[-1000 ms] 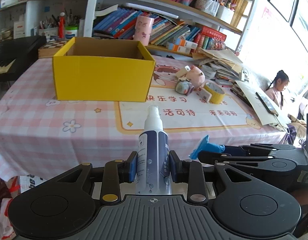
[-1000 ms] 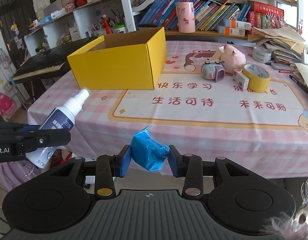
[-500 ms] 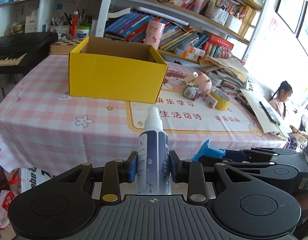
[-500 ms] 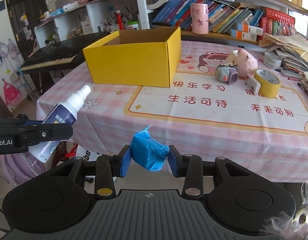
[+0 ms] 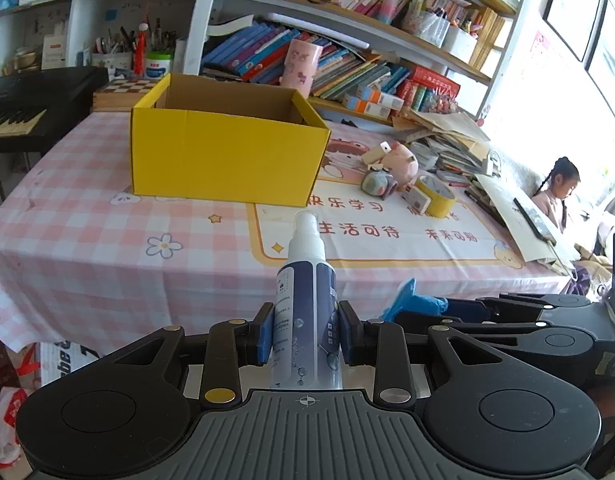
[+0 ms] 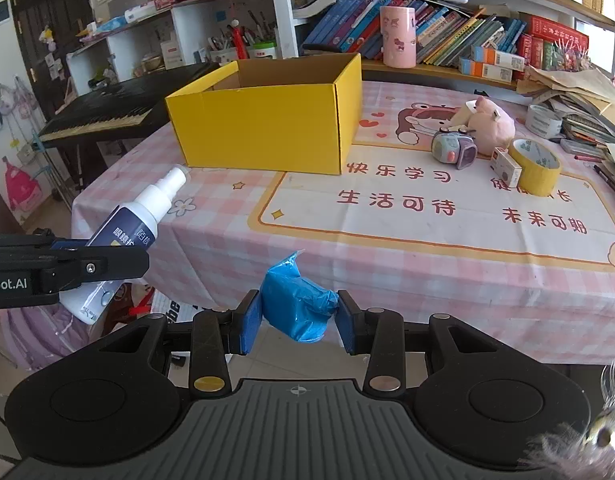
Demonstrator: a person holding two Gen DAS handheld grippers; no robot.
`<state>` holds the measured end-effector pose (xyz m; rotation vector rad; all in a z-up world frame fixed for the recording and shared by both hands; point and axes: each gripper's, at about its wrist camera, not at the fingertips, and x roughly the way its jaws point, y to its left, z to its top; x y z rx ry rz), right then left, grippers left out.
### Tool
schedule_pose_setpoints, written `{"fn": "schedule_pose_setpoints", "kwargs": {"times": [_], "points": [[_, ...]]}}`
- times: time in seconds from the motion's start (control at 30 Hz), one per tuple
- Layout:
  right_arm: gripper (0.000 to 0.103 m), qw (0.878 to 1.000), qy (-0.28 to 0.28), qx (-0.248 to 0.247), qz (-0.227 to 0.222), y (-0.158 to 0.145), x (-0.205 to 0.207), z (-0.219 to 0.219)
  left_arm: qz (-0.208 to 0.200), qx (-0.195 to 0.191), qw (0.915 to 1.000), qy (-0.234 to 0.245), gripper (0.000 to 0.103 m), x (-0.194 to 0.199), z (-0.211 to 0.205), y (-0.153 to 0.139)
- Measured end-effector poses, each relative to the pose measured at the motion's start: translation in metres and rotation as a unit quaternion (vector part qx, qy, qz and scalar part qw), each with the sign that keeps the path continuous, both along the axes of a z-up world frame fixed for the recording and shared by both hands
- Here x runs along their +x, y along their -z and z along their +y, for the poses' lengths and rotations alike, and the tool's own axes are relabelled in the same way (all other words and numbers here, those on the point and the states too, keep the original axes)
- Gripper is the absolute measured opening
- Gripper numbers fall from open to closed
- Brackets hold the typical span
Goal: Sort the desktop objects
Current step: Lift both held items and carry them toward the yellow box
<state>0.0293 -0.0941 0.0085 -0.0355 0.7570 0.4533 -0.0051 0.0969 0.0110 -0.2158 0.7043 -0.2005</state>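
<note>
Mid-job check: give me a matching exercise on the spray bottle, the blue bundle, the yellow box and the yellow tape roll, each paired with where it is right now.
Things:
1. spray bottle
2. blue bundle
3. yellow box
4. yellow tape roll

Places:
A. standing open on the pink checked tablecloth, left of the printed mat
B. clamped in the right gripper
C. on the printed mat, beside a small white carton
D. clamped in the left gripper

Pairs: 1-D, 2-B, 3-A, 4-C
</note>
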Motion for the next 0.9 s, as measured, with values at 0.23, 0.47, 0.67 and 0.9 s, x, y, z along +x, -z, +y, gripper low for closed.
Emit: {"fn": "schedule_pose_setpoints", "kwargs": {"times": [0.23, 0.47, 0.67, 0.9], "points": [[0.036, 1.000, -0.004, 0.002, 0.000, 0.000, 0.001, 0.004, -0.004, 0.005, 1.0000, -0.004, 0.031, -0.002, 0.005, -0.003], [0.036, 1.000, -0.016, 0.003, 0.002, 0.001, 0.003, 0.015, -0.001, 0.006, 0.9999, -0.013, 0.031, -0.004, 0.013, -0.003], [0.036, 1.000, -0.024, -0.003, -0.001, -0.001, 0.005, 0.020, -0.003, -0.002, 0.9999, -0.016, 0.031, 0.001, 0.014, -0.003], [0.036, 1.000, -0.023, -0.012, 0.000, 0.000, 0.008, 0.016, 0.003, -0.007, 1.0000, -0.001, 0.031, 0.012, 0.008, 0.001]]}}
